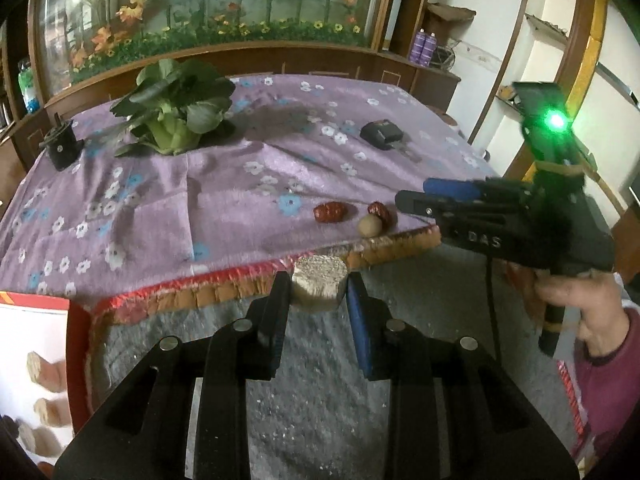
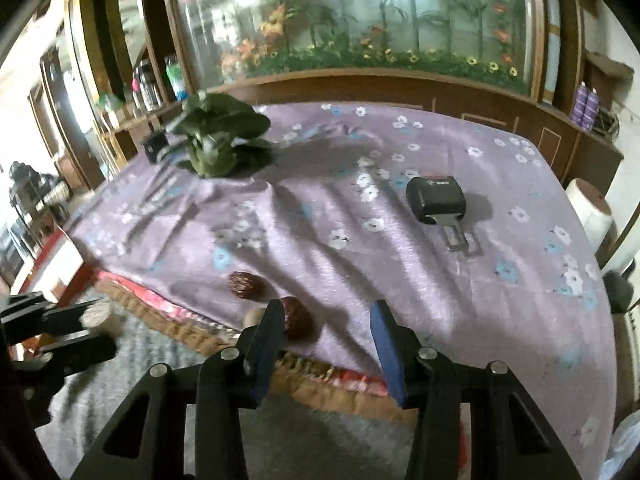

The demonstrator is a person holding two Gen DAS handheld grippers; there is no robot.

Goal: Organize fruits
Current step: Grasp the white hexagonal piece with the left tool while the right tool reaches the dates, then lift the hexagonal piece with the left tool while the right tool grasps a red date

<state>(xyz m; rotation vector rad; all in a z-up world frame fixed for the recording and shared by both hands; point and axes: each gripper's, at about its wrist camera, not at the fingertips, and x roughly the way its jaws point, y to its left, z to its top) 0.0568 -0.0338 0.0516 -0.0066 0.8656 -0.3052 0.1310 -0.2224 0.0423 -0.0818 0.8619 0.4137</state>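
My left gripper (image 1: 319, 284) is shut on a pale tan chunk (image 1: 319, 285), held below the table's front edge; it also shows in the right wrist view (image 2: 96, 314). Two red dates (image 1: 330, 212) (image 1: 380, 210) and a small pale round fruit (image 1: 370, 226) lie near the front edge of the purple flowered cloth (image 1: 200, 200). My right gripper (image 2: 326, 320) is open and empty, just right of one date (image 2: 298, 318); the other date (image 2: 246, 285) lies farther left. The right gripper also shows in the left wrist view (image 1: 412, 200).
A leafy green vegetable (image 1: 176, 108) and a black cylinder (image 1: 62, 148) sit at the far left of the table. A black key fob (image 2: 436, 200) lies at the right. A white box with a red rim (image 1: 36, 360) holds several tan pieces at lower left.
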